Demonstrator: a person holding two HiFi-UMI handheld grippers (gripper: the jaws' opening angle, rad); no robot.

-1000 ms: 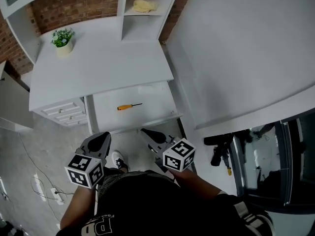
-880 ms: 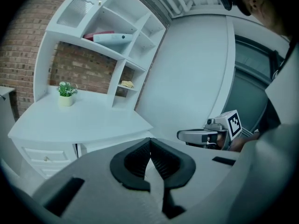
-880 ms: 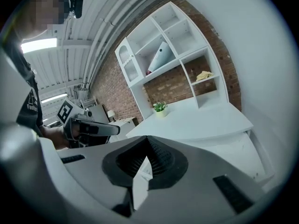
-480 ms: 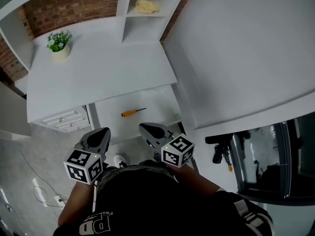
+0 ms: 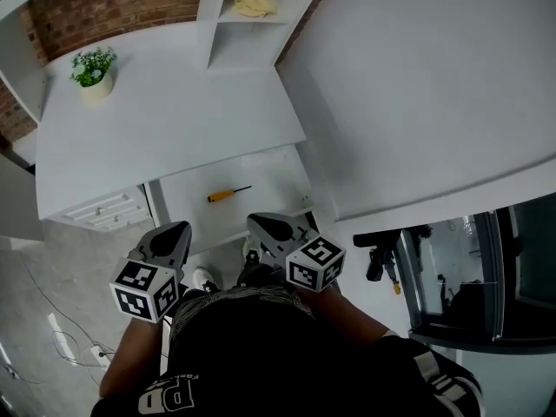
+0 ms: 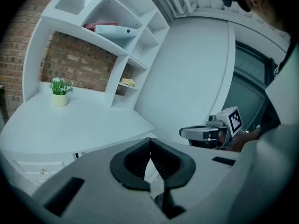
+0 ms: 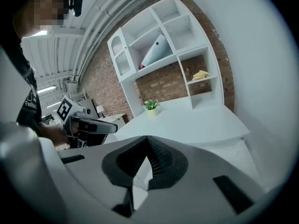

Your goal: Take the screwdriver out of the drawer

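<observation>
A screwdriver (image 5: 228, 194) with an orange handle and dark shaft lies in the open white drawer (image 5: 291, 179) under the desk, in the head view. My left gripper (image 5: 166, 241) hangs shut and empty near the drawer's front left corner. My right gripper (image 5: 268, 230) is shut and empty just in front of the drawer's front edge, right of the screwdriver. In the left gripper view the jaw tips (image 6: 149, 148) meet, and the right gripper (image 6: 201, 133) shows beyond them. In the right gripper view the jaws (image 7: 147, 147) also meet; the screwdriver is hidden in both gripper views.
A small potted plant (image 5: 91, 69) stands at the far left of the white desk top (image 5: 165, 120). A yellow cloth (image 5: 241, 4) lies on a shelf. Shut white drawers (image 5: 100, 209) sit left of the open one. A curved white counter (image 5: 434, 85) fills the right.
The head view has shifted slightly. Both grippers have moved forward to the drawer's front edge, staying shut. The screwdriver has not moved.
</observation>
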